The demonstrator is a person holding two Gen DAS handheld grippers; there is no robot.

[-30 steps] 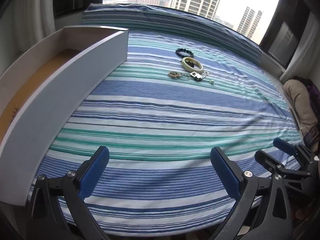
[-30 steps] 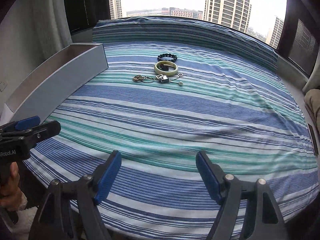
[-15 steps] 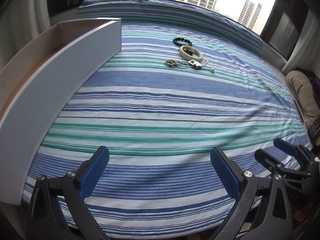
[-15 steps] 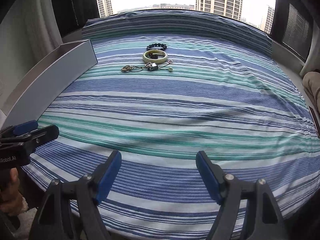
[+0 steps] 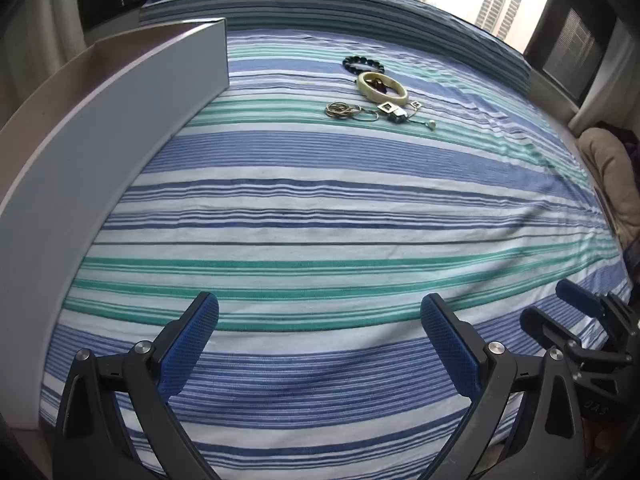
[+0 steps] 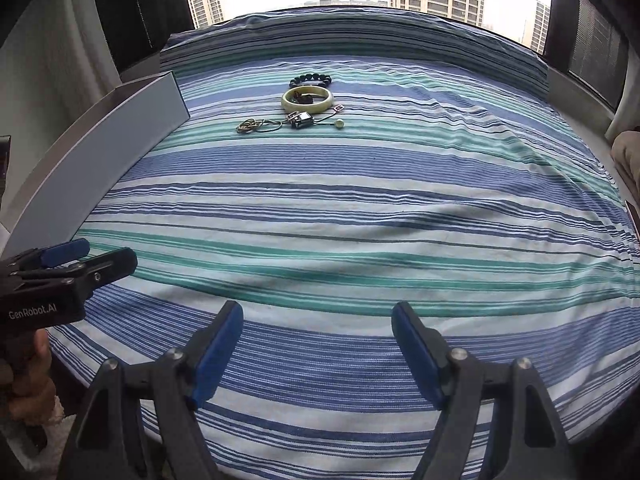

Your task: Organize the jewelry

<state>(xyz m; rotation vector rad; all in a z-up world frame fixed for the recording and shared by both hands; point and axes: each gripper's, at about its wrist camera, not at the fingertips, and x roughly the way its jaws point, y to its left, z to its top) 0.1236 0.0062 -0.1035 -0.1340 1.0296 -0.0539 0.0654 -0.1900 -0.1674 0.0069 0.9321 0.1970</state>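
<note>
Now, scene: a striped bedspread (image 5: 320, 208) carries a small cluster of jewelry at its far side; a long grey open box (image 5: 100, 152) lies along its left edge.
Landmark: the pale bangle (image 5: 383, 87).
Beaded bracelet (image 5: 363, 65): just beyond the bangle, close enough that contact cannot be ruled out.
Thin rings (image 5: 340, 110): near the bangle, on its box side, loosely tangled.
Metal square pendant (image 5: 392, 112): just in front of the bangle, with a pearl-tipped pin (image 5: 431, 123) trailing off away from the box.
Left gripper (image 5: 318, 332): spread wide, nothing between the pads, well short of the bangle.
Right gripper (image 6: 318, 332): likewise spread and empty, equally far back.
Change: compared with a second ago, both views sit lower and closer over the cloth, and the bangle looms larger.
Meaning: likely still the approach; no piece is lifted or boxed yet.
Next need: closing the remaining gap to the cluster before any pinch.
</note>
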